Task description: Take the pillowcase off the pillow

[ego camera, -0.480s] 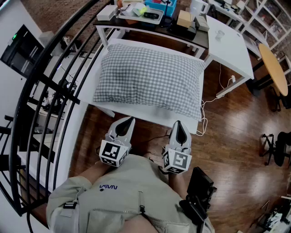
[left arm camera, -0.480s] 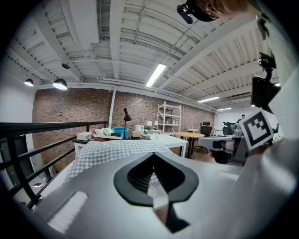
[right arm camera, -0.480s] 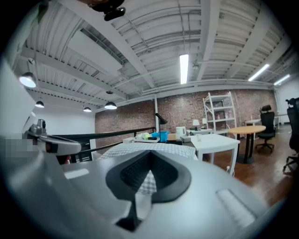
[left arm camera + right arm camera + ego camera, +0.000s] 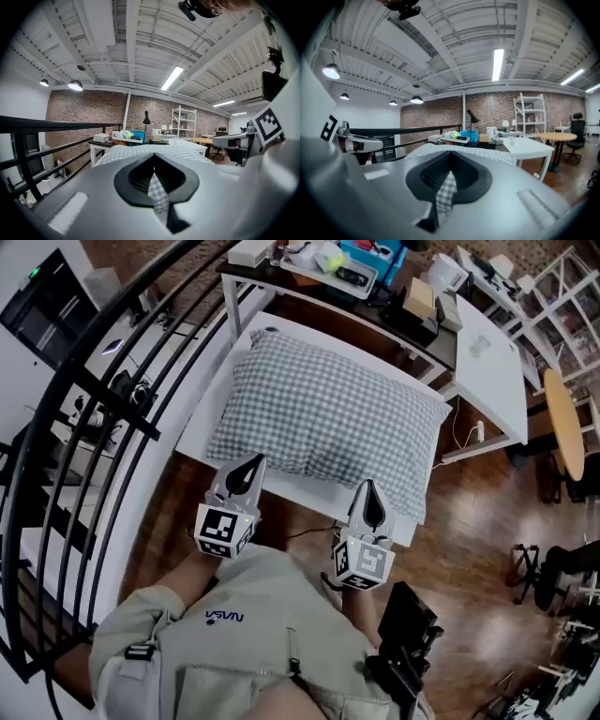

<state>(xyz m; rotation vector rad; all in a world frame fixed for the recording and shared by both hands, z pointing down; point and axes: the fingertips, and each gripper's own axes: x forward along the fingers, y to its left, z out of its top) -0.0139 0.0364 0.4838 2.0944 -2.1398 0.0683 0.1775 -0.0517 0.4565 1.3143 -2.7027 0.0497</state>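
Note:
A pillow in a grey-and-white checked pillowcase (image 4: 328,423) lies flat on a small white table (image 4: 208,404). In the head view my left gripper (image 4: 249,463) is at the pillow's near left edge, jaws shut. My right gripper (image 4: 368,488) is at the near right edge, also shut. Whether either tip pinches fabric cannot be told. In the left gripper view the pillowcase (image 4: 157,150) shows just beyond the left gripper (image 4: 154,158). In the right gripper view the pillowcase (image 4: 457,149) shows the same way past the right gripper (image 4: 451,161).
A black metal railing (image 4: 103,381) runs along the left. Behind the pillow stands a dark desk (image 4: 375,310) with boxes and a blue bin. A white table (image 4: 492,352) and a round wooden table (image 4: 562,418) are at the right. A white cable (image 4: 464,442) hangs by the pillow's table.
Both grippers have moved forward from above the floor to the pillow's near edge. The head view has shifted, so the pillow sits nearer the middle.

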